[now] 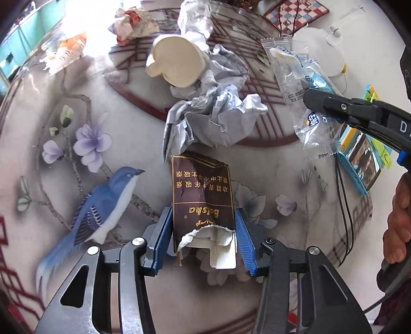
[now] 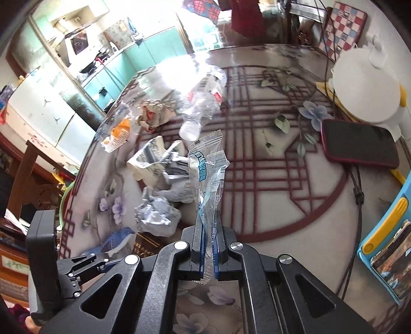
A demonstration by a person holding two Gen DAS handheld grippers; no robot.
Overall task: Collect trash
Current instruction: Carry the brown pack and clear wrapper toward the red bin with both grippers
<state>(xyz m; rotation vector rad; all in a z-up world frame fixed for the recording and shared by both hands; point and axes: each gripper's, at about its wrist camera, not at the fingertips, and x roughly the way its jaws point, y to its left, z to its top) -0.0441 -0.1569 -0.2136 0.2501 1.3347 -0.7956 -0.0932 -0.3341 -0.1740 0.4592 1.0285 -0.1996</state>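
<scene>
- At the far left of the left wrist view, an orange and white wrapper (image 1: 67, 51) lies in bright glare near the table's edge
- The table (image 1: 51, 231) has a glossy printed top with a blue bird, lilac blossoms and a dark red lattice circle
- Right of the orange wrapper, a crumpled red and white paper (image 1: 132, 24) lies at the top of the view
- Near the middle, a paper cup (image 1: 176, 61) lies tipped on its side, touching a heap of crumpled grey paper (image 1: 213, 113)
- Behind the cup lies a crushed clear plastic bottle (image 2: 203, 100), best seen from my right wrist camera
- My left gripper (image 1: 204, 231) sits low in the middle, its blue pads on either side of a dark brown cigarette pack (image 1: 203, 197) with gold lettering; the pads press its two long edges, pinching it just above the table, its torn open end toward me
- My right gripper (image 2: 208, 231) has its pads pressed together on a clear plastic wrapper (image 2: 208, 169) with blue print, pinching its lower end so it stands up between them above the table
- To the right lie a dark phone in a red case (image 2: 359, 144), a white domed appliance (image 2: 367, 84) and, at the edge, a blue and yellow toy tablet (image 2: 388, 246)
</scene>
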